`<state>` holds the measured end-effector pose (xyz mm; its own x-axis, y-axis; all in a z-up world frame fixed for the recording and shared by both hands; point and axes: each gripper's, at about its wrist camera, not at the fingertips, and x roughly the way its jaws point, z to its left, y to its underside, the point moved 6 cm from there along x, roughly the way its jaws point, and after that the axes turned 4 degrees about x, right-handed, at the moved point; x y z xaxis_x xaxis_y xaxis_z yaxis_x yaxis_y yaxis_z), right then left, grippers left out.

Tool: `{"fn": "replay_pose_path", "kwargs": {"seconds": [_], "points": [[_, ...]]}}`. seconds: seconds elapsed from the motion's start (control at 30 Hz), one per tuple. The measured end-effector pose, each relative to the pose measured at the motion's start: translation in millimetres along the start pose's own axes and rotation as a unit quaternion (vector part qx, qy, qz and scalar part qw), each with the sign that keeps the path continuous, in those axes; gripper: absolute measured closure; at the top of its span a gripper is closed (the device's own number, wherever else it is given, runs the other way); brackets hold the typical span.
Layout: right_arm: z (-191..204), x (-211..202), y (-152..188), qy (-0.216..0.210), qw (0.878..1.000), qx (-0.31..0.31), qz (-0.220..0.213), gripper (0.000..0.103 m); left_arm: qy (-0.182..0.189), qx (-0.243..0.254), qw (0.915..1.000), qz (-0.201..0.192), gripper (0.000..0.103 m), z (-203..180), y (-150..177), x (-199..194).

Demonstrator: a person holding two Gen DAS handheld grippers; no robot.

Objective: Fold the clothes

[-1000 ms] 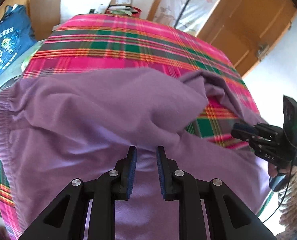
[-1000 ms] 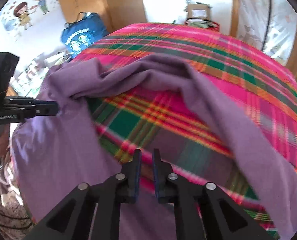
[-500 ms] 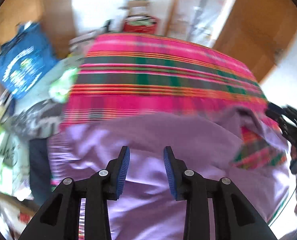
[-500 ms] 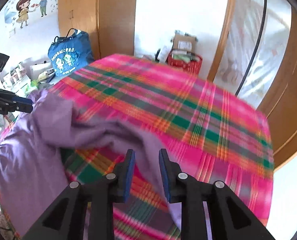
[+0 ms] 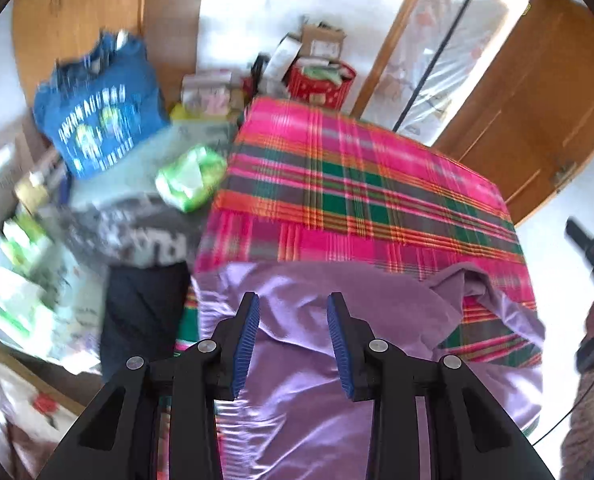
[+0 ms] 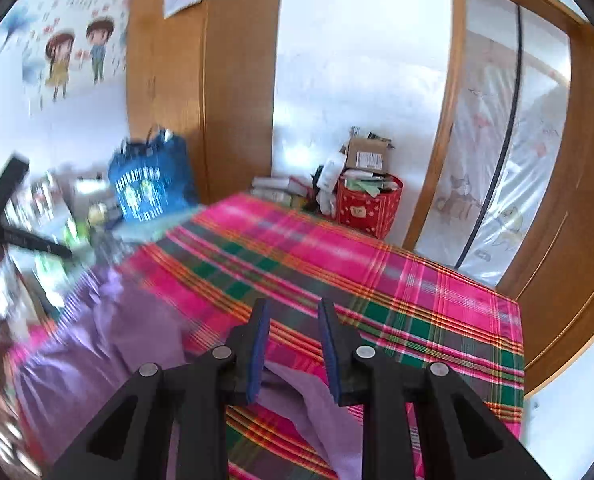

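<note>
A purple garment (image 5: 337,380) lies crumpled on the near end of a bed with a pink, green and orange plaid cover (image 5: 357,184). One part of it is folded back at the right, leaving a patch of plaid showing. My left gripper (image 5: 293,316) is open and empty, raised above the garment's near left part. My right gripper (image 6: 293,320) is open and empty, raised above the garment's (image 6: 97,352) right strip. The right gripper also shows at the far right in the left wrist view (image 5: 593,248), and the left gripper at the far left in the right wrist view (image 6: 25,236).
Left of the bed lie a blue bag (image 5: 97,120), a green packet (image 5: 189,176), grey and dark clothes (image 5: 137,240) and clutter. A red basket with boxes (image 6: 369,200) stands behind the bed. Wooden doors (image 5: 537,92) and a wardrobe (image 6: 201,80) line the walls.
Both grippers have opened, let go of the purple garment and lifted back and up from it. The garment now lies slack on the bed's near end.
</note>
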<state>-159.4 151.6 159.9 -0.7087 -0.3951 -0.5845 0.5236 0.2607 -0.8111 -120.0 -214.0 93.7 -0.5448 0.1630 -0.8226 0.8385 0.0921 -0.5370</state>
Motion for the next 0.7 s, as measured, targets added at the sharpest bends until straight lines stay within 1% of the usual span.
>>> {"fn": "replay_pose_path", "kwargs": {"seconds": [0.07, 0.13, 0.17, 0.2, 0.23, 0.27, 0.3, 0.33, 0.4, 0.47, 0.5, 0.57, 0.67, 0.7], "points": [[-3, -17, -15, -0.002, 1.000, 0.020, -0.013, 0.078, -0.005, 0.022, 0.9996, -0.015, 0.067, -6, -6, -21], [-8, -35, -32, -0.004, 0.999, 0.037, -0.029, 0.078, -0.003, 0.038, 0.9990, -0.024, 0.066, -10, -13, -33], [-6, -37, -36, -0.010, 0.999, 0.034, -0.029, 0.078, -0.012, 0.051, 0.9981, -0.031, 0.062, -10, -19, -37], [-5, -39, -40, -0.017, 0.999, 0.028, -0.029, 0.076, -0.030, 0.066, 0.9968, -0.033, 0.061, -9, -23, -38], [-3, -40, -45, -0.023, 0.999, 0.023, -0.028, 0.067, -0.044, 0.077, 0.9957, -0.027, 0.061, -8, -27, -34], [3, -33, -44, -0.038, 0.999, 0.014, -0.005, 0.063, -0.053, 0.082, 0.9951, -0.017, 0.061, -7, -30, -29], [6, -22, -40, -0.034, 0.999, 0.001, 0.021, 0.063, -0.067, 0.084, 0.9942, -0.004, 0.061, -3, -35, -20], [10, -11, -37, -0.028, 0.998, -0.012, 0.047, 0.063, -0.070, 0.083, 0.9941, 0.002, 0.061, -1, -40, -14], [15, 5, -35, -0.017, 0.997, -0.028, 0.073, 0.063, -0.066, 0.089, 0.9937, 0.011, 0.061, 0, -48, -3], [20, 23, -23, -0.026, 0.994, -0.045, 0.096, 0.063, -0.072, 0.108, 0.9913, 0.024, 0.061, 0, -54, 12], [22, 32, -17, -0.032, 0.992, -0.053, 0.107, 0.063, -0.085, 0.121, 0.9886, 0.029, 0.061, -1, -57, 20], [26, 50, -5, -0.043, 0.988, -0.070, 0.129, 0.063, -0.083, 0.128, 0.9878, 0.030, 0.061, -4, -59, 33], [32, 77, 13, -0.059, 0.980, -0.094, 0.163, 0.063, -0.070, 0.142, 0.9838, 0.084, 0.061, -6, -47, 75], [34, 86, 19, -0.064, 0.977, -0.102, 0.174, 0.063, -0.082, 0.160, 0.9788, 0.097, 0.061, -7, -40, 89]]}}
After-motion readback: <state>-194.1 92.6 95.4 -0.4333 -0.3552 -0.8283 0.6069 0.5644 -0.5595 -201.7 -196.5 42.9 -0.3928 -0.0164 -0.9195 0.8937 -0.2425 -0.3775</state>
